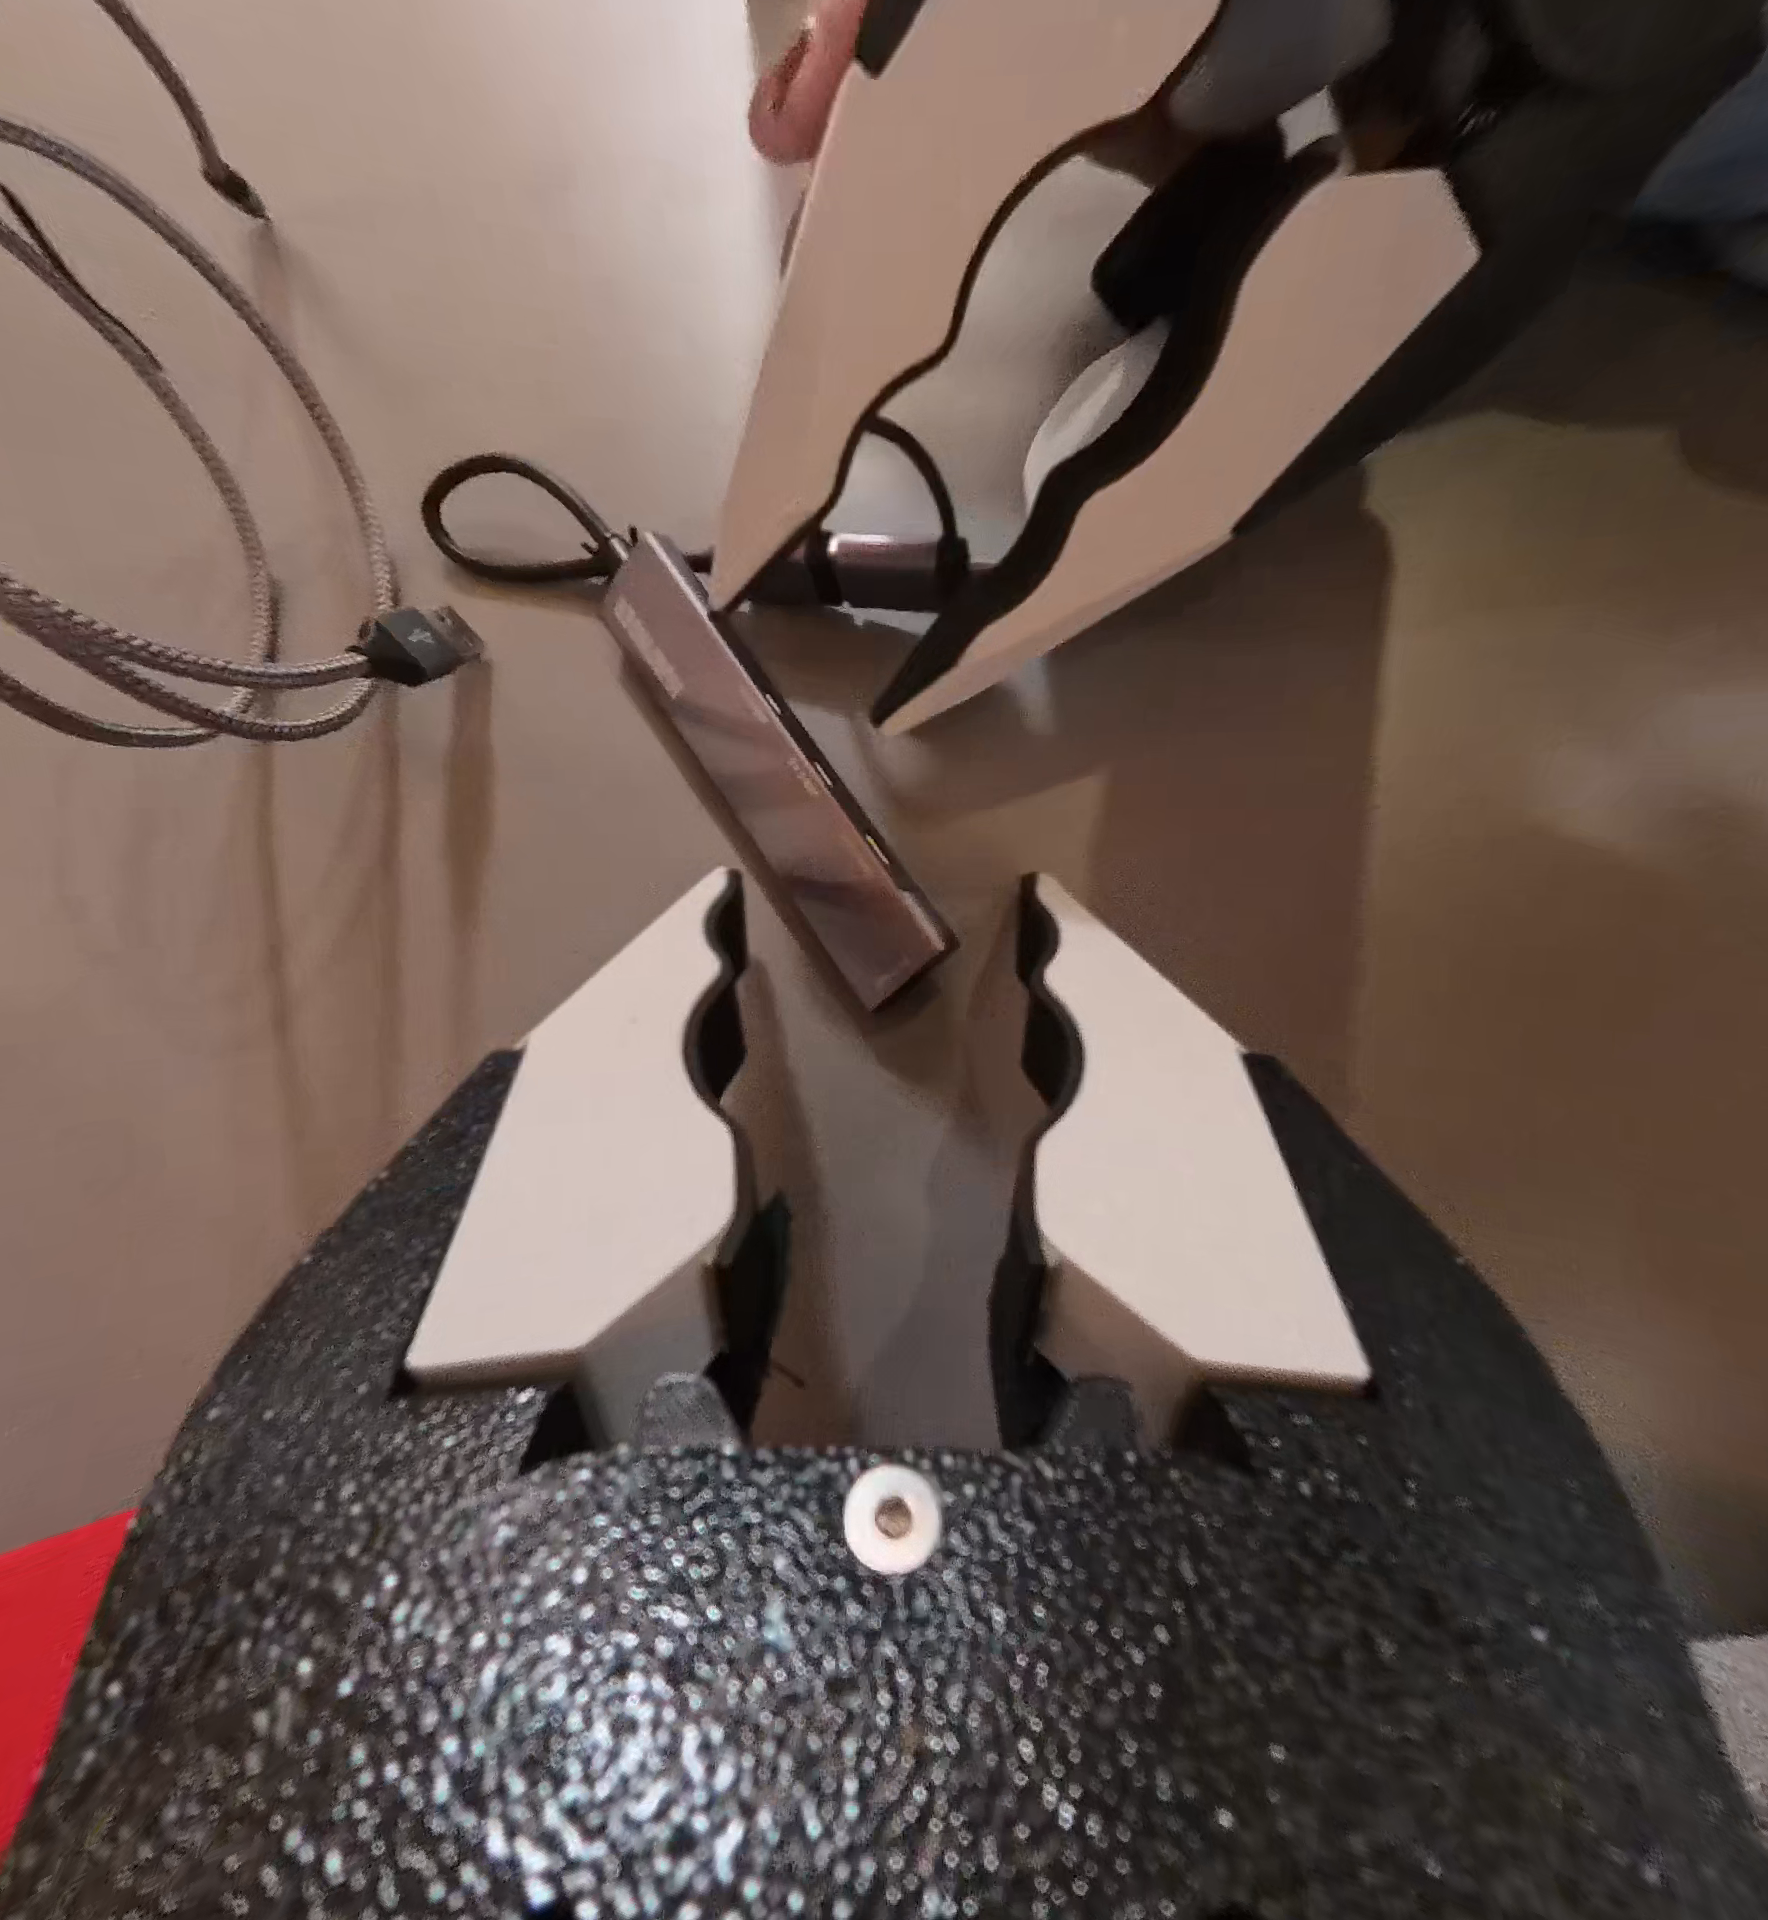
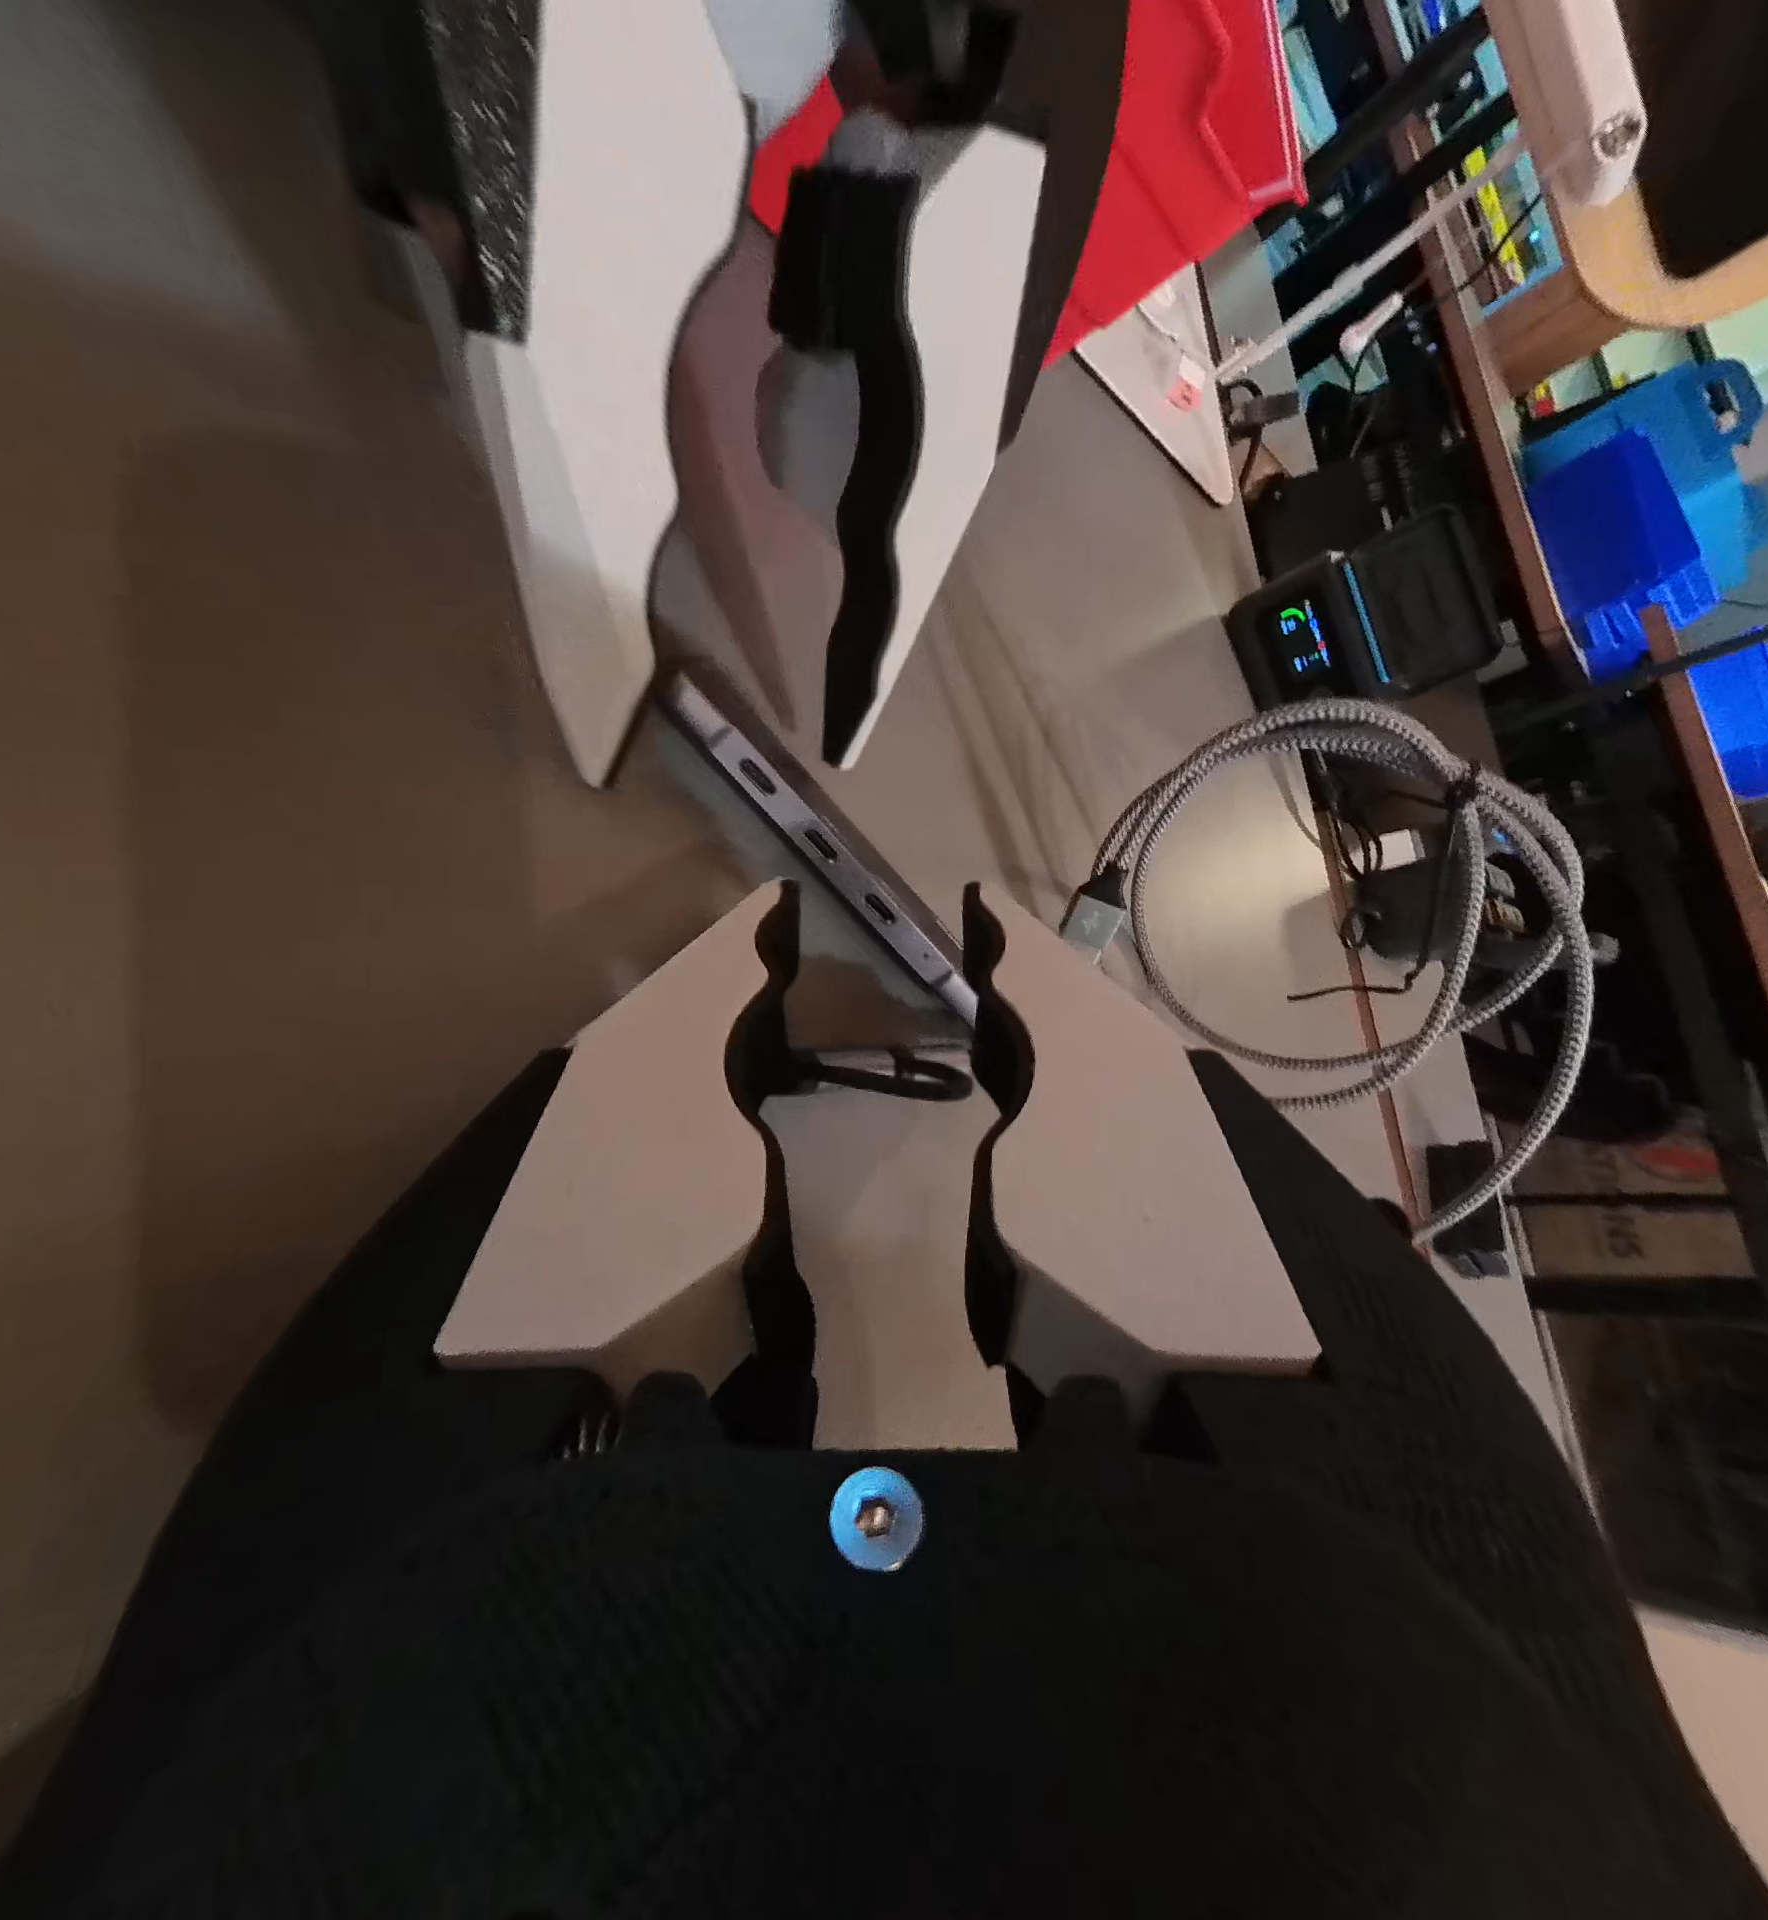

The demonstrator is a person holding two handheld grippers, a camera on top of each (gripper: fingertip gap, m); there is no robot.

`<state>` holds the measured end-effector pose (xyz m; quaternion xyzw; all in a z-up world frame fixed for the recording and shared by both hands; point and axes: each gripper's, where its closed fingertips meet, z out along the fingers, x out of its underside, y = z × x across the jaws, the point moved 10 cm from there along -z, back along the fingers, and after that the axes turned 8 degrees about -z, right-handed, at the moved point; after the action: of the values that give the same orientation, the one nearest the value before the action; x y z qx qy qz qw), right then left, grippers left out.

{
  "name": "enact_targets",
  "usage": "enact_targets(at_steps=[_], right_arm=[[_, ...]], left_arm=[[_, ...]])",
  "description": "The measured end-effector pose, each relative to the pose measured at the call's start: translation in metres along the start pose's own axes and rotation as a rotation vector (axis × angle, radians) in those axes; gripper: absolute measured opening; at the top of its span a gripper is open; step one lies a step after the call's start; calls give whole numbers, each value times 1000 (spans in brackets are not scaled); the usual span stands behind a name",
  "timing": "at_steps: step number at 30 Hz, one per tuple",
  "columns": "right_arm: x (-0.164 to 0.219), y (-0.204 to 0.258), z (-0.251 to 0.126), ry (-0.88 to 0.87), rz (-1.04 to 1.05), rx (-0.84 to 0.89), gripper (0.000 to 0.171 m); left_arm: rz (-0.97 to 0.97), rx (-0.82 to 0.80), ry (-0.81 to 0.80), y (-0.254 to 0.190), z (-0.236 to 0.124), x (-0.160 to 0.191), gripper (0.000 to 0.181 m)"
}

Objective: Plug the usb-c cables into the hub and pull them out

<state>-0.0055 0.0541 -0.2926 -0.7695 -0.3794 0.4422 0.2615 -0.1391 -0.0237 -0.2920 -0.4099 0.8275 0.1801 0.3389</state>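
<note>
- The hub (image 1: 771,769), a slim grey bar, lies on the beige table (image 1: 236,935); in the left wrist view its long axis runs diagonally from upper left to lower right.
- Its near end sits between the tips of the left gripper (image 1: 880,894), whose fingers are spread apart and hold nothing.
- A short black lead (image 1: 506,520) loops out of the hub's far end.
- The right gripper (image 2: 875,899) is also open and empty, facing the hub's row of ports (image 2: 818,844).
- A braided grey cable (image 1: 184,416) lies coiled beside the hub, not touching it, its plug (image 1: 418,639) pointing toward the hub.
</note>
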Motion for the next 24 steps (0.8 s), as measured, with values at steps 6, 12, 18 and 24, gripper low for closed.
enact_targets(at_steps=[6, 12, 18, 24], right_arm=[[-6, 7, 5, 6, -99, 10, 35], [-10, 12, 10, 33, -176, 17, 32], [-12, 12, 9, -6, -142, -9, 29], [-18, 0, -6, -236, 149, -147, 36]], left_arm=[[26, -4, -30, 1, -4, 0, 20], [141, -50, -82, 0, -15, 0, 12], [335, -134, -78, -11, -18, -3, 11], [393, -174, -67, -14, -22, -4, 6]])
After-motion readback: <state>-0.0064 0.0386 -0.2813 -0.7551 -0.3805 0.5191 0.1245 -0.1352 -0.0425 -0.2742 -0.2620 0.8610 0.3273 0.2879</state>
